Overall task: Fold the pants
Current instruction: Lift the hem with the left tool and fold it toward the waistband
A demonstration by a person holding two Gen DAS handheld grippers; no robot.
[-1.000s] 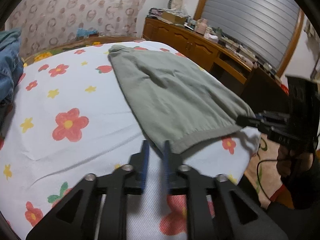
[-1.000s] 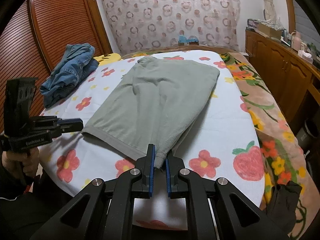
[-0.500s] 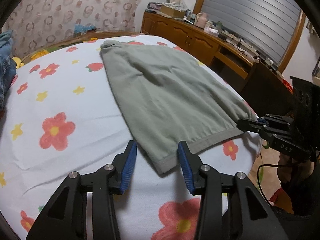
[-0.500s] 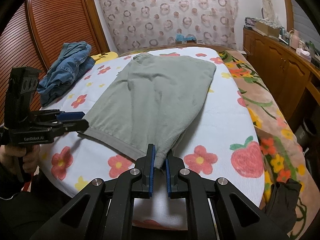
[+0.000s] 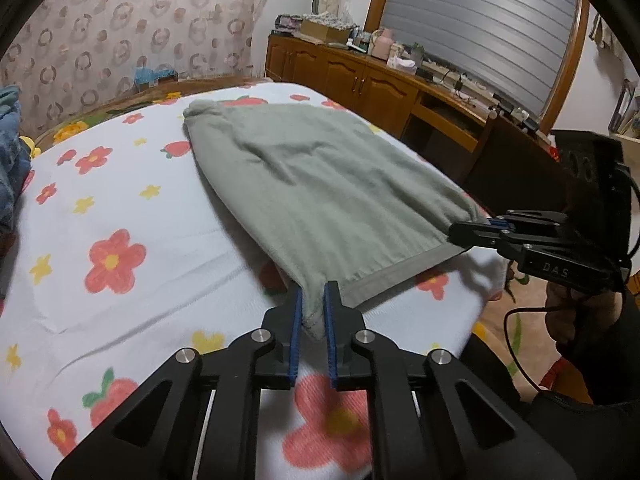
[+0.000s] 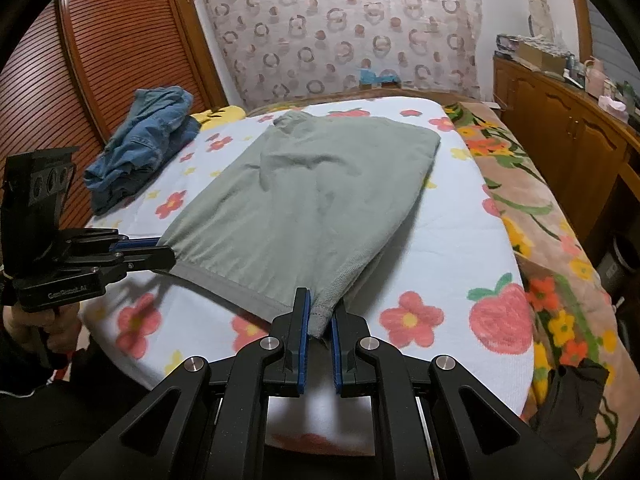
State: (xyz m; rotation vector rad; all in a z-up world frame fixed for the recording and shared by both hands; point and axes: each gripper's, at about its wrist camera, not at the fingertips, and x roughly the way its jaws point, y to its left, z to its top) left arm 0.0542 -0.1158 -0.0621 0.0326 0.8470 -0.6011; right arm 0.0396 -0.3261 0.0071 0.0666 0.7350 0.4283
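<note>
My left gripper [image 5: 311, 312] sits at the bottom centre of its own view, and its jaws are closing on the near corner of the green pants [image 5: 320, 196]; the blue pads [image 5: 295, 332] already have the grey hem between them. The pants lie spread across the middle of the frame on a white bedsheet [image 5: 120, 200] printed with red flowers and strawberries, stretching from my jaws up toward the top centre. At the right edge of that view my right gripper [image 5: 476, 234] reaches in sideways, and a hand [image 5: 576, 312] below it holds its handle.

In the right wrist view, my right gripper [image 6: 320, 312] is at the bottom centre, jaws pressed together and pinching the other hem corner of the pants [image 6: 312, 200]. The fabric there bunches into a narrow fold between the blue pads [image 6: 304, 336]. The hem runs from that corner leftward to my left gripper [image 6: 160, 252], which comes in from the left edge of the frame and grips the far corner.

A pile of blue denim clothing [image 6: 144, 136] lies in the upper left of this view, well apart from the pants. A floral blanket [image 6: 532, 216] runs down the right side of the bed, with a wooden cabinet [image 6: 560, 128] beyond it at the upper right. A brown slatted door [image 6: 100, 60] fills the upper left.
</note>
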